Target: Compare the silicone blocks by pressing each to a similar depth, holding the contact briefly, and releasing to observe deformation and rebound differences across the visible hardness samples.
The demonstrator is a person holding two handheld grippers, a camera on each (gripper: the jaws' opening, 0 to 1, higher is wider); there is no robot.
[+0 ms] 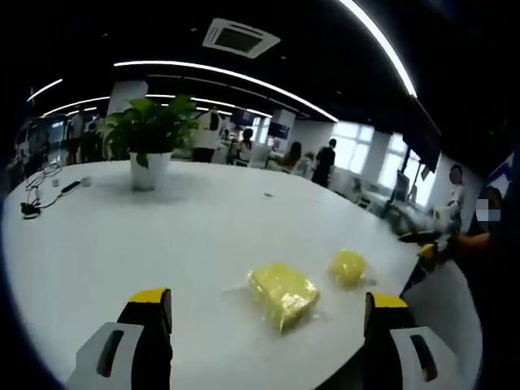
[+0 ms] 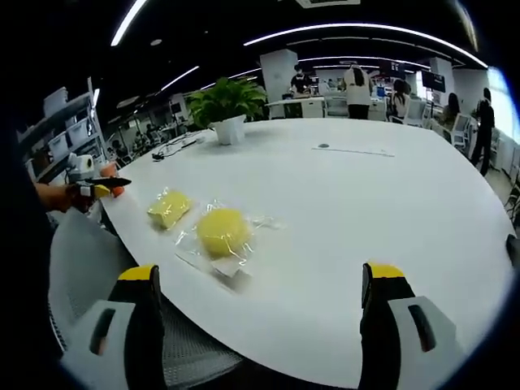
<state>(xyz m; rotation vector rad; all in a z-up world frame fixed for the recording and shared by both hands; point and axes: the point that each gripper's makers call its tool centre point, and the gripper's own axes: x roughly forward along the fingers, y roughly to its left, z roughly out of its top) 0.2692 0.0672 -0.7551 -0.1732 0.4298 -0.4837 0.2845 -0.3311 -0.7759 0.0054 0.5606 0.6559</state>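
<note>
Two yellow silicone blocks in clear plastic wrap lie near the edge of a white table (image 1: 162,236). One is a rectangular block (image 1: 283,292), the other a round block (image 1: 348,266) to its right. My left gripper (image 1: 268,299) is open, its jaws wide apart and short of the rectangular block. In the right gripper view, the round block (image 2: 223,231) lies nearer and the rectangular block (image 2: 169,209) sits left of it. My right gripper (image 2: 262,276) is open above the table edge, touching nothing. Each gripper also shows in the other view, the right gripper (image 1: 426,244) and the left gripper (image 2: 97,188), each in a hand.
A potted plant (image 1: 149,138) in a white pot stands far back on the table, also visible as the plant (image 2: 230,106). Cables (image 1: 41,191) lie at the far left. A grey mesh chair (image 2: 89,252) sits below the table edge. People stand at desks in the background.
</note>
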